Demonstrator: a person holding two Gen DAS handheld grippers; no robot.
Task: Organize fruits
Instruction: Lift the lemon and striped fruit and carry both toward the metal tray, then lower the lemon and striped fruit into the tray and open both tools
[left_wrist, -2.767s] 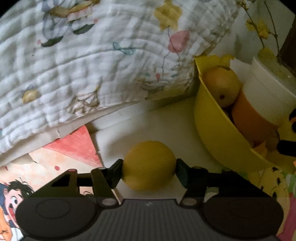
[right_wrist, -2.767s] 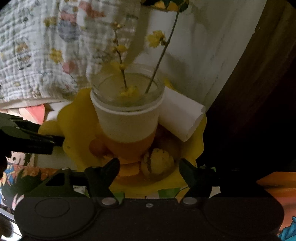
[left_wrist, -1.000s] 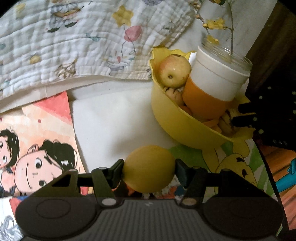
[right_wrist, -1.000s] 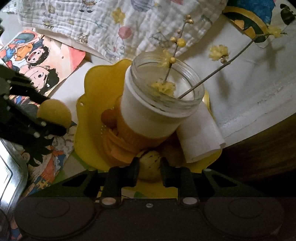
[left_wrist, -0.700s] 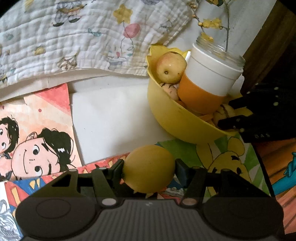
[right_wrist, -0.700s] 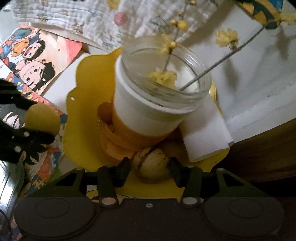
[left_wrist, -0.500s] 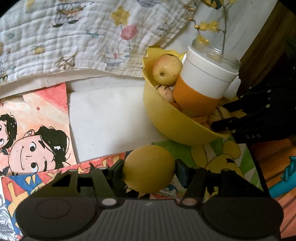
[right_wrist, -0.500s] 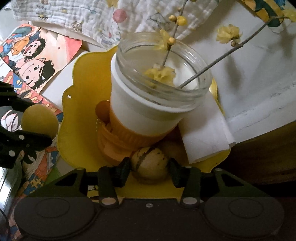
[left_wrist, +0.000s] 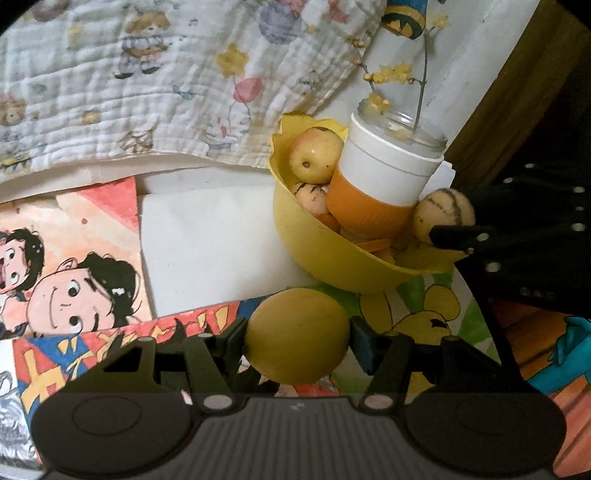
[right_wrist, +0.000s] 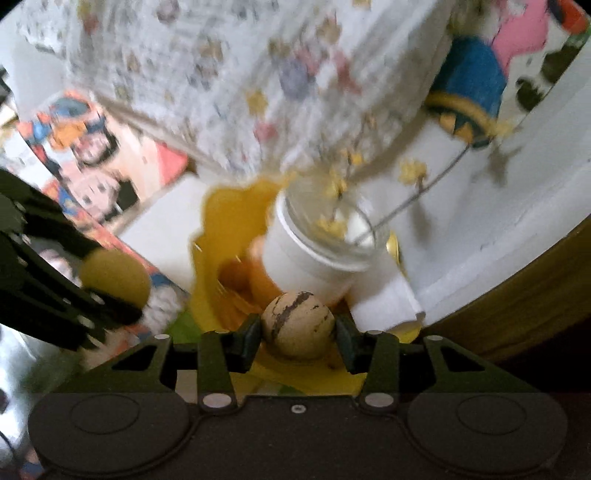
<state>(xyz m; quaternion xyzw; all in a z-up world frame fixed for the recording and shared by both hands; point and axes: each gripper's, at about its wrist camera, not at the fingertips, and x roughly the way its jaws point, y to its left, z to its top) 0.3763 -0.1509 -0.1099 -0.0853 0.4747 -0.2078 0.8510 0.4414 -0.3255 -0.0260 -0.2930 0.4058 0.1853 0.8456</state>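
Note:
My left gripper (left_wrist: 297, 338) is shut on a round yellow fruit (left_wrist: 297, 334), held above the picture mats in front of the yellow bowl (left_wrist: 325, 254). My right gripper (right_wrist: 298, 330) is shut on a pale fruit with dark streaks (right_wrist: 298, 325) and holds it just above the bowl's (right_wrist: 207, 266) near rim; that fruit also shows in the left wrist view (left_wrist: 443, 214). A yellow-red apple (left_wrist: 316, 155) and another streaked fruit (left_wrist: 312, 197) lie in the bowl beside a white and orange jar (left_wrist: 384, 173) with twigs.
A printed quilt (left_wrist: 147, 81) lies behind the bowl. Cartoon picture mats (left_wrist: 70, 258) and a white sheet (left_wrist: 207, 243) cover the surface. A folded white paper (right_wrist: 384, 306) leans in the bowl's right side. Dark wood (left_wrist: 517, 92) stands to the right.
My right gripper closed on the streaked fruit and lifted it out of the bowl; its view is blurred by motion. My left gripper drew back from the bowl, still holding the yellow fruit.

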